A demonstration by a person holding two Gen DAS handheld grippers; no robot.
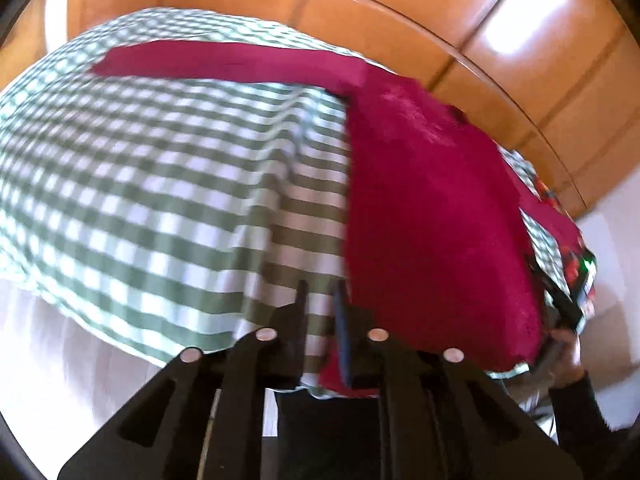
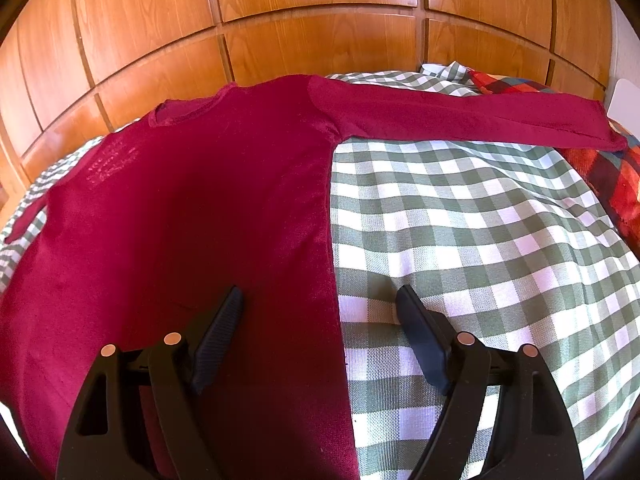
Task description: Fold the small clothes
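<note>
A dark red long-sleeved sweater (image 2: 192,216) lies flat on a green-and-white checked bedspread (image 2: 480,232). One sleeve (image 2: 460,118) stretches out to the right. My right gripper (image 2: 320,300) is open wide and straddles the sweater's right side edge, with one finger over the knit and the other over the checks. In the left wrist view the sweater (image 1: 432,208) lies to the right, its other sleeve (image 1: 224,62) reaching left. My left gripper (image 1: 321,294) hovers at the hem corner, its jaws a narrow gap apart with only bedspread (image 1: 160,184) showing between them.
Wooden wardrobe panels (image 2: 320,12) rise behind the bed. A red plaid blanket (image 2: 616,176) lies at the bed's right side. A person's hand (image 1: 564,356) holds the other gripper at the sweater's far hem. The bedspread's edge hangs over pale floor (image 1: 60,340).
</note>
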